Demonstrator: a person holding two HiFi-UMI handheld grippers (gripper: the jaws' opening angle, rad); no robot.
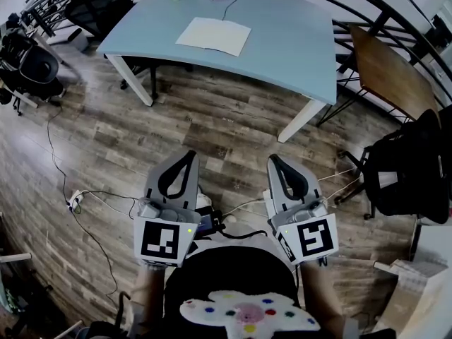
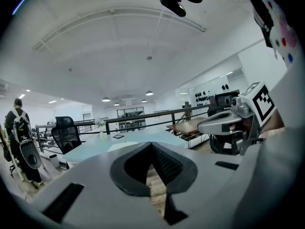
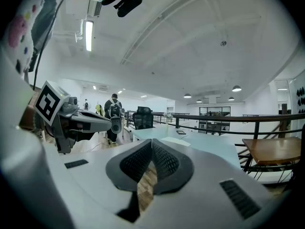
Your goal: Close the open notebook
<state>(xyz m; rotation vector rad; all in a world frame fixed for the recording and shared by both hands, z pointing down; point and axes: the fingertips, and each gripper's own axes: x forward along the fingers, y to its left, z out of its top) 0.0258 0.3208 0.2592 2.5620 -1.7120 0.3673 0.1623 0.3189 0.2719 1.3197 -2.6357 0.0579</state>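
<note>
Two grippers, both short of the work, with plank floor between them and the pale blue worktop.

Left hand-held gripper: jaws closed tip to tip with nothing between them, pointing ahead toward the worktop's near edge.

Open notebook: lies flat with its white pages up on the far-left part of the worktop, well apart from both grippers. It sits straight ahead and slightly left of the midline between them. The long side of the spread runs across the view, dipping a little to the right. The fold cannot be made out from here.

Right hand-held gripper: jaws likewise closed and empty, pointing the same way as the left.

Judged from this layout, the left gripper is marginally nearer the notebook sideways, but neither can reach it. The person must first walk up to the worktop, and either outer page edge could then be lifted over.
</note>
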